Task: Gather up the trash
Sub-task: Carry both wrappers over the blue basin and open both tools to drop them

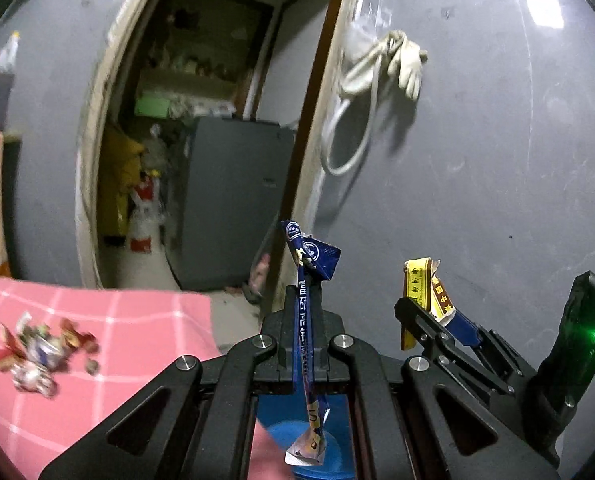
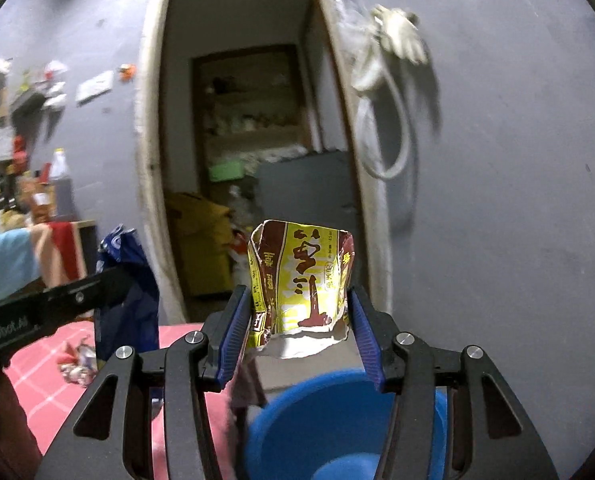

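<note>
My left gripper [image 1: 304,300] is shut on a dark blue wrapper [image 1: 312,254], held up in the air; the wrapper's tail hangs down over a blue bin [image 1: 337,440]. My right gripper [image 2: 297,312] is shut on a yellow and brown torn packet [image 2: 301,280], held above the blue bin [image 2: 337,420]. In the left wrist view the right gripper [image 1: 425,312] shows at the right with the yellow packet [image 1: 421,280]. In the right wrist view the left gripper's arm [image 2: 57,300] and the blue wrapper [image 2: 125,280] show at the left. More crumpled wrappers [image 1: 41,352] lie on the pink checked tablecloth [image 1: 137,320].
A grey wall with an open doorway [image 1: 201,120] faces me; a grey cabinet [image 1: 225,200] and clutter stand inside. A white glove and hose [image 1: 381,68] hang on the wall at the right. A shelf with bottles [image 2: 37,184] stands at the left.
</note>
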Tool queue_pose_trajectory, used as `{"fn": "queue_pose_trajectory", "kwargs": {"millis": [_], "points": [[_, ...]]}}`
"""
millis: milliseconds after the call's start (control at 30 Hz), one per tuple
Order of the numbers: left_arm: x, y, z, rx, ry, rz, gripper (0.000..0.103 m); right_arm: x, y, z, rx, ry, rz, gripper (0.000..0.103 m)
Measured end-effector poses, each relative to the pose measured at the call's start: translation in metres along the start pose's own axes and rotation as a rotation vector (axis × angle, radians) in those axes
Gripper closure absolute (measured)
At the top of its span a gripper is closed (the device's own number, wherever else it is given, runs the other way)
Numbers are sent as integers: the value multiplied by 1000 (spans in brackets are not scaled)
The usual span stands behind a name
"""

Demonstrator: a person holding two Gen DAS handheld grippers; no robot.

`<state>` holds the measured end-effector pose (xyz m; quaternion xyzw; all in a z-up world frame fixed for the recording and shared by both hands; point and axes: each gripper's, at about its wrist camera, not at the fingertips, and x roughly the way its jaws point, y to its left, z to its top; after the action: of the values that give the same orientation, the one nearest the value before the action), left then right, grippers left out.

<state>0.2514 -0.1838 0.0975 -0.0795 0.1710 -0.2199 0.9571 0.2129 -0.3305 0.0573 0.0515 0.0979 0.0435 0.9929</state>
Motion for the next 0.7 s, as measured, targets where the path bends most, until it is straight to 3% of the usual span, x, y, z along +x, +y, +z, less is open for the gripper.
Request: {"fn": "queue_pose_trajectory", "kwargs": {"millis": [400, 500, 700], "points": [[75, 6, -29, -90, 220, 18, 102, 30, -47, -33, 135, 232, -87, 54], [88, 12, -37, -115, 270, 20, 101, 36, -50, -33, 154, 258, -91, 53], [97, 18, -48, -128, 330, 18, 95, 36, -51, -31, 158, 259, -95, 39]]}}
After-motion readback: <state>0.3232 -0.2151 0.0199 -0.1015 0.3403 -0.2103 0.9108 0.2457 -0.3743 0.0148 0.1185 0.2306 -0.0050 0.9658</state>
